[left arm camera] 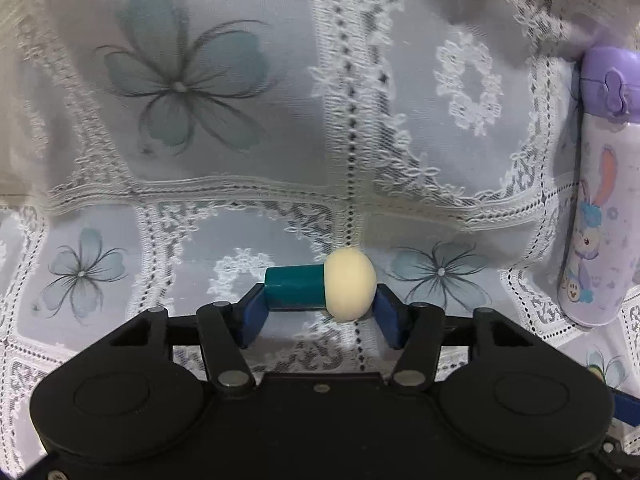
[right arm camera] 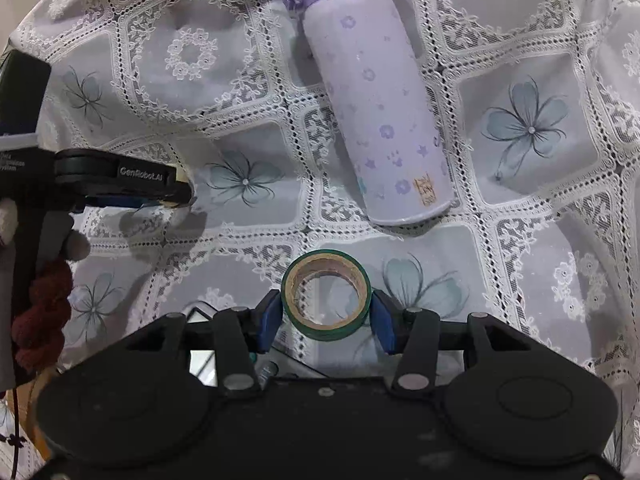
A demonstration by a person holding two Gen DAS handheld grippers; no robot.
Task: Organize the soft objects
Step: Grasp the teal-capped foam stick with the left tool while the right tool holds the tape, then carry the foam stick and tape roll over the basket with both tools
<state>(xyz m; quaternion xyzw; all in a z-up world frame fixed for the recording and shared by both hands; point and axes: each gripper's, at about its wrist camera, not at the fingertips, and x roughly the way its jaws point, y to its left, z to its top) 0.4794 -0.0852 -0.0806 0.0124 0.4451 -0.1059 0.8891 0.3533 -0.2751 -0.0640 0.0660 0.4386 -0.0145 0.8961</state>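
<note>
two grippers in play, both clamped on something. left gripper point(left arm camera: 320, 304) has its blue pads pressed on a small toy mushroom point(left arm camera: 320, 289), held sideways: teal stem against the left pad point(left arm camera: 253, 314), cream cap against the right pad. the mushroom sits lifted above the cloth, low centre in the left wrist view. right gripper point(right arm camera: 326, 312) is closed on a roll of green tape point(right arm camera: 326, 295), pads touching the roll's outer rim on both sides, the cardboard core and the hole facing the camera; cloth pattern shows through the hole.

tabletop point(left arm camera: 248, 152) is covered with a white lace cloth with pale blue-grey flower prints and lace ring motifs. purple water bottle point(right arm camera: 370, 108) lies on its side on the cloth, lid end away from the right camera, base end near the tape roll but apart from it; small yellowish sticker near the base. same bottle point(left arm camera: 596, 200) shows at the right edge of the left wrist view, with a cartoon rabbit print on the body and a purple flip lid at the top.

left gripper point(right arm camera: 120, 184) also shows side-on at the left edge of the right wrist view, well left of the bottle, with white lettering on its black body. below it a dark red knitted sleeve point(right arm camera: 40, 312) and part of a hand point(right arm camera: 74, 244) on the handle. a shiny flat thing sits under the right gripper's linkage, cannot tell what it is.
</note>
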